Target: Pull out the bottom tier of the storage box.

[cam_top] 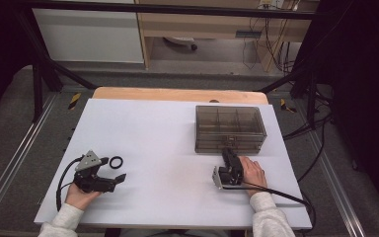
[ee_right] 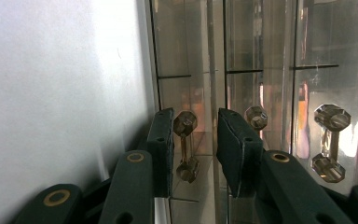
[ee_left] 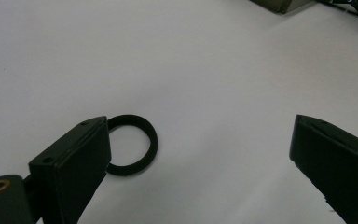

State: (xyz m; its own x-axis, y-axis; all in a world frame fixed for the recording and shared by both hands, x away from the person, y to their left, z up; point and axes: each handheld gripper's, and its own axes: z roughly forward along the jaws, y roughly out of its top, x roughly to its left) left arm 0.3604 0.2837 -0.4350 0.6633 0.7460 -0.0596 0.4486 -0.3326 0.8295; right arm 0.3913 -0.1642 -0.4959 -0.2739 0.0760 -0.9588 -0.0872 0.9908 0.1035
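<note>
A black rubber ring (cam_top: 116,161) lies flat on the white table top (cam_top: 168,148) at the near left. My left gripper (cam_top: 116,170) rests beside it, held by a hand, jaws wide open. In the left gripper view the ring (ee_left: 153,142) sits against the outer side of one jaw, outside the gap of the gripper (ee_left: 200,140). My right gripper (cam_top: 228,153) points at the front of a smoky clear drawer box (cam_top: 229,128). In the right gripper view a faceted drawer knob (ee_right: 185,123) stands between the jaws of the gripper (ee_right: 196,135), close to one pad with a gap to the other.
The box front (ee_right: 261,70) carries two more knobs (ee_right: 255,116) (ee_right: 332,116) beside the framed one. A corner of the box (ee_left: 279,4) appears far off in the left gripper view. Cables trail from both grippers toward the near edge. A wooden strip (cam_top: 177,94) borders the far side.
</note>
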